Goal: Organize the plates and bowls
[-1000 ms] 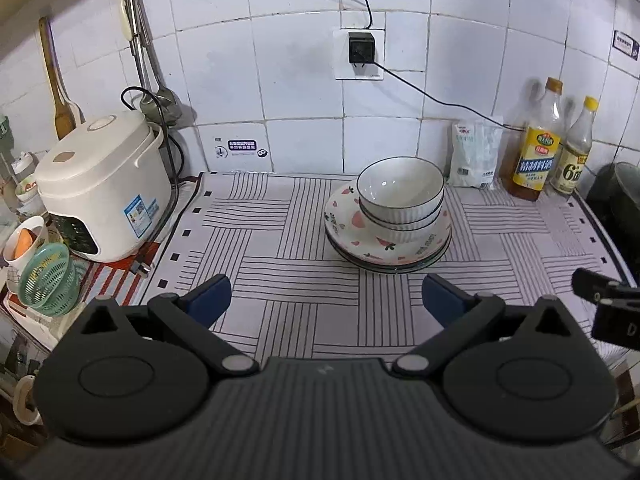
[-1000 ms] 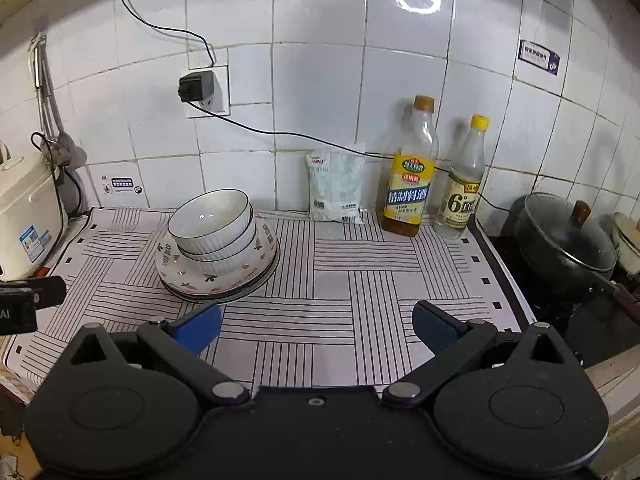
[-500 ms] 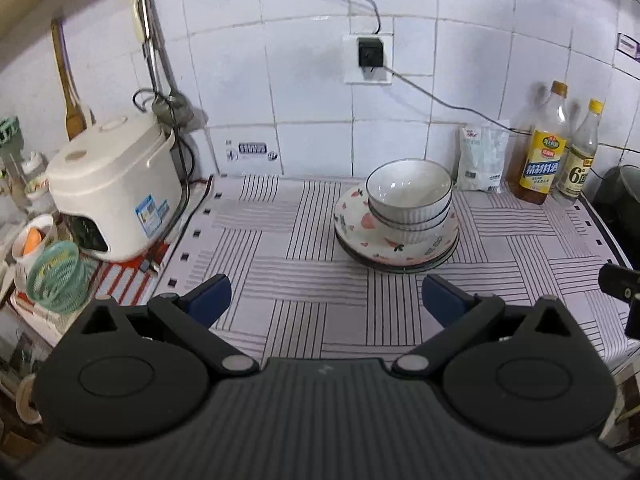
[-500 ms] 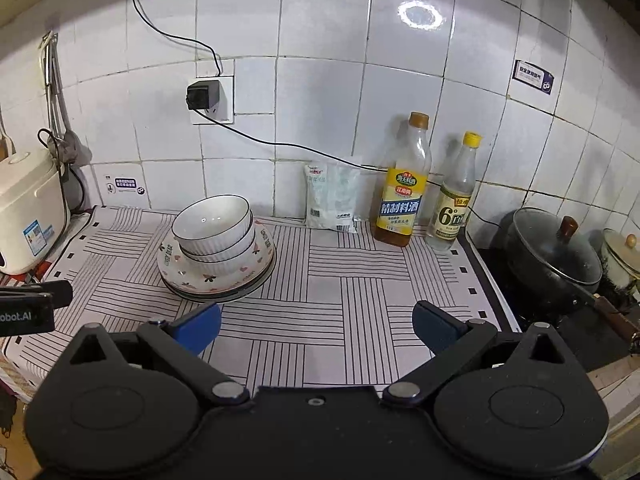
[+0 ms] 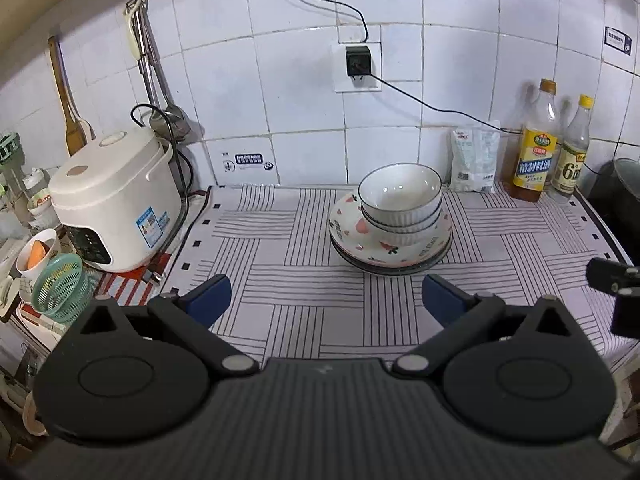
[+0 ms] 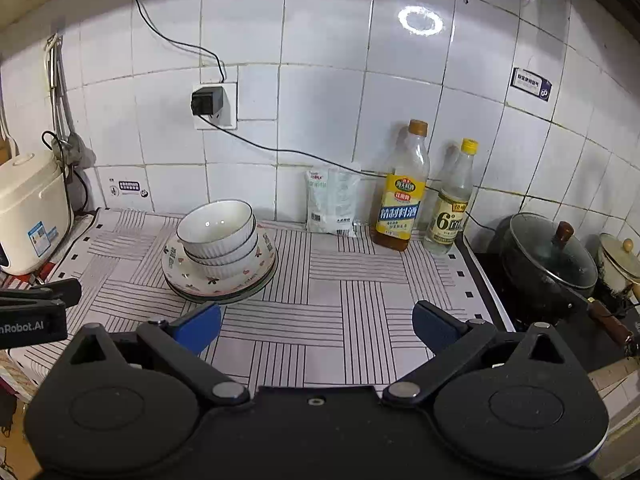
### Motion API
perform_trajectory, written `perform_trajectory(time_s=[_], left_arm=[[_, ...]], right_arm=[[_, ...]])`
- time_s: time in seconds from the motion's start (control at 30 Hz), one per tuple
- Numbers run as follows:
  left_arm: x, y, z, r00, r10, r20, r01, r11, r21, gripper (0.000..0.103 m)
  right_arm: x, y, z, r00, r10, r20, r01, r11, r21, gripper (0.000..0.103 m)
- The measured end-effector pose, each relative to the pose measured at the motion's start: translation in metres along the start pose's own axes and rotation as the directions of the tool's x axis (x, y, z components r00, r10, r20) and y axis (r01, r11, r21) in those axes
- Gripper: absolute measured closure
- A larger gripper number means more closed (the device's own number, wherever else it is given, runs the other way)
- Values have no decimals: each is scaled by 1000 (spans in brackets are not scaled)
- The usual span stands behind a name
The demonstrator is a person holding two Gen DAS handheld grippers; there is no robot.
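Plainly, both tools [image 5: 326, 299] [image 6: 316, 326] released; two bowls [image 5: 401, 196] top stacked plates [image 5: 390, 246].

Two bowls [image 5: 400, 196] nested, two plates [image 5: 390, 246] stacked, two bottles [image 6: 402, 200], one salt bag [image 6: 332, 202], one rice cooker [image 5: 114, 204].

My left gripper [image 5: 326, 300] and right gripper [image 6: 316, 326] match: ribbed black plastic bodies, round discs, silver pivot screws, and blue-padded fingers [image 6: 198, 328].
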State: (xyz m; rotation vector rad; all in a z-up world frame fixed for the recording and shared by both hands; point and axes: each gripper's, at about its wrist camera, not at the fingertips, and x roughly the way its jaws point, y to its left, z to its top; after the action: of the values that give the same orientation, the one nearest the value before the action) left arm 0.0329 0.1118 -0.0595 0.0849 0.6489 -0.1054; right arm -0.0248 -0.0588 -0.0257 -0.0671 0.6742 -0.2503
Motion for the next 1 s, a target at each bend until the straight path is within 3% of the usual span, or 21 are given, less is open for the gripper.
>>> perform_trajectory(time_s=[0.67, 1.0], left_arm=[[5, -4, -5, 999, -37, 5, 37, 999, -4, 0], [8, -8, -7, 1000, -6, 7, 6, 1000, 17, 0]], right_arm=[[12, 2, -6, 999, -10, -44, 10, 1000, 2, 0], [14, 1, -5, 999, -16, -51, 16, 1000, -4, 0]])
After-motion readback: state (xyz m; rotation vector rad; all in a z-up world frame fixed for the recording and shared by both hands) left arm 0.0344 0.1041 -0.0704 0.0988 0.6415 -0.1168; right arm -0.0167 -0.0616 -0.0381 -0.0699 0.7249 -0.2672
